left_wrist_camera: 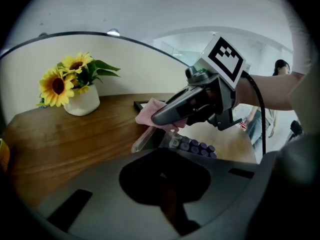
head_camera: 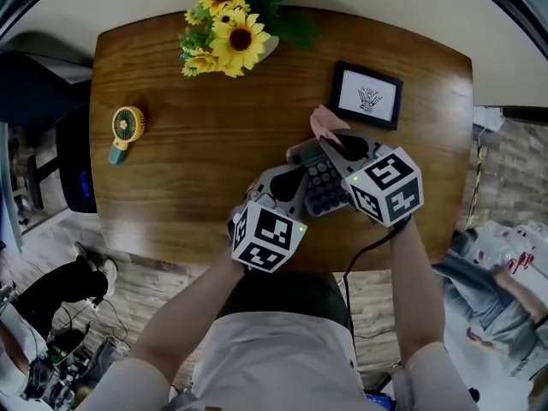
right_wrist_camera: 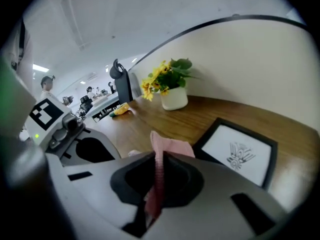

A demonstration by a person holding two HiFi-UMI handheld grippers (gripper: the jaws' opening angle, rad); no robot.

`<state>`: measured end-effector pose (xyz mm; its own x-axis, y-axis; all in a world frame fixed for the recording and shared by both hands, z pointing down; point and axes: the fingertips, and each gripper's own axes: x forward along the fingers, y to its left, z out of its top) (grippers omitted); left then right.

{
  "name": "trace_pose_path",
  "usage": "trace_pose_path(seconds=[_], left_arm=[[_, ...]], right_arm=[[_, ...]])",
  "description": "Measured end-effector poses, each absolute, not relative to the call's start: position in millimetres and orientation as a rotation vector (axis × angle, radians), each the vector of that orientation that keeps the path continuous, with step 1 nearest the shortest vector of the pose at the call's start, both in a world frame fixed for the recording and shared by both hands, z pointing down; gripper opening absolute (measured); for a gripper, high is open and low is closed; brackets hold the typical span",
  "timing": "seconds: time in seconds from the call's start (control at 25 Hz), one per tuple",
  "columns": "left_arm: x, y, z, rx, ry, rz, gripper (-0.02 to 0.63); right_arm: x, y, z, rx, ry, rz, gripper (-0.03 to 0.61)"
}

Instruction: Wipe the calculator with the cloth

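Note:
The calculator (head_camera: 324,187) with purple keys lies on the wooden table (head_camera: 188,187), near its front edge. My left gripper (head_camera: 291,178) is at the calculator's left edge, jaws together. In the left gripper view the calculator (left_wrist_camera: 195,146) runs in under those jaws (left_wrist_camera: 162,154), so they look shut on it. My right gripper (head_camera: 330,144) is shut on a pink cloth (head_camera: 324,122) and holds it over the calculator's far end. In the right gripper view the cloth (right_wrist_camera: 167,146) stands up pinched between the jaws. From the left, the cloth (left_wrist_camera: 150,115) hangs at the right gripper's tip (left_wrist_camera: 157,118).
A black picture frame (head_camera: 366,95) lies just behind the cloth. A white pot of sunflowers (head_camera: 227,24) stands at the table's back edge. At the left lies a small yellow fan (head_camera: 127,127). A black chair (head_camera: 73,157) stands off the table's left side.

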<state>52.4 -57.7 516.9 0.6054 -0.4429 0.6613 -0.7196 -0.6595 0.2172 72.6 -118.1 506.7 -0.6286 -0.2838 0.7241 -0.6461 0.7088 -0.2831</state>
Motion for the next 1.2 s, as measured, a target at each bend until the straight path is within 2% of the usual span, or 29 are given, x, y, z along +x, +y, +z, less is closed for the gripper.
trace_pose_path(seconds=[0.72,1.2], left_arm=[[52.9,-58.0,518.7,2.358,-0.916,0.818,0.002],[53.7,-58.5,518.5,2.356,-0.888,0.819,0.002]], right_arm=[[156.9,-14.5,535.9,0.832,-2.062,0.942,0.016],[114.2,61.8,537.1,0.666,-2.011,1.018,0.017]])
